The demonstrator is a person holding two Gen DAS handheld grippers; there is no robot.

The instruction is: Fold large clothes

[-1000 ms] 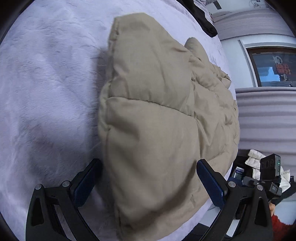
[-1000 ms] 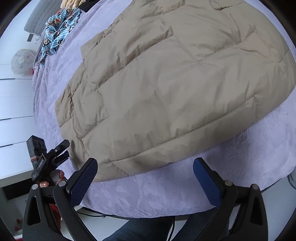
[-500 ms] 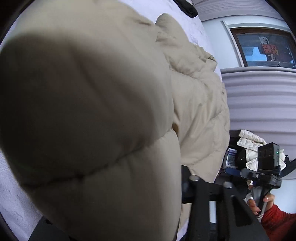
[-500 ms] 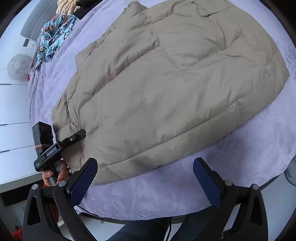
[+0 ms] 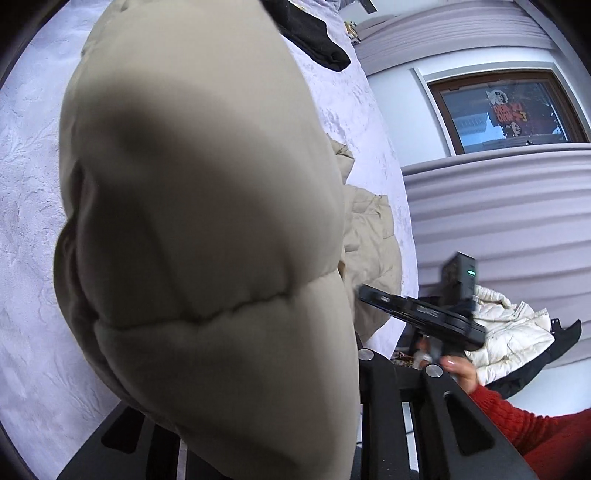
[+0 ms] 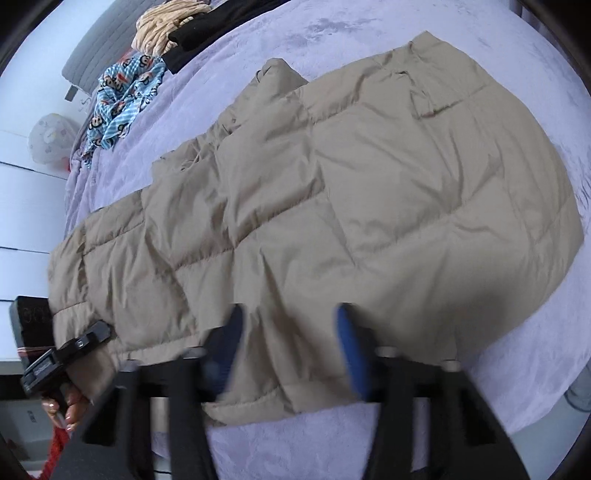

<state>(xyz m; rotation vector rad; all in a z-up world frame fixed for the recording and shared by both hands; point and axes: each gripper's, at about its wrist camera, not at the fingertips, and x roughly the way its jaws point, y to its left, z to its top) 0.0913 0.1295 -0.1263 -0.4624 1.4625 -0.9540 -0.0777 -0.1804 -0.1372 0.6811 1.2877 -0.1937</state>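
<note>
Beige puffer coat (image 6: 332, 206) on lavender bed (image 6: 480, 387): our left gripper (image 5: 258, 387) and right gripper (image 6: 288, 350) jaws just closed, both pinching its hem at 6 o'clock.

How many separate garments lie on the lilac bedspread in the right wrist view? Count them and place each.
4: the beige quilted puffer coat across the middle; near the head end, the blue cartoon-print garment, the tan striped garment, and the black garment. The pile could hide more.

A pale lilac plush bed cover (image 6: 369, 48) lay in daylight; a brown-framed window (image 5: 506, 107) sat in the white wall (image 5: 402, 110) above ribbed grey upholstery (image 5: 498, 218).
</note>
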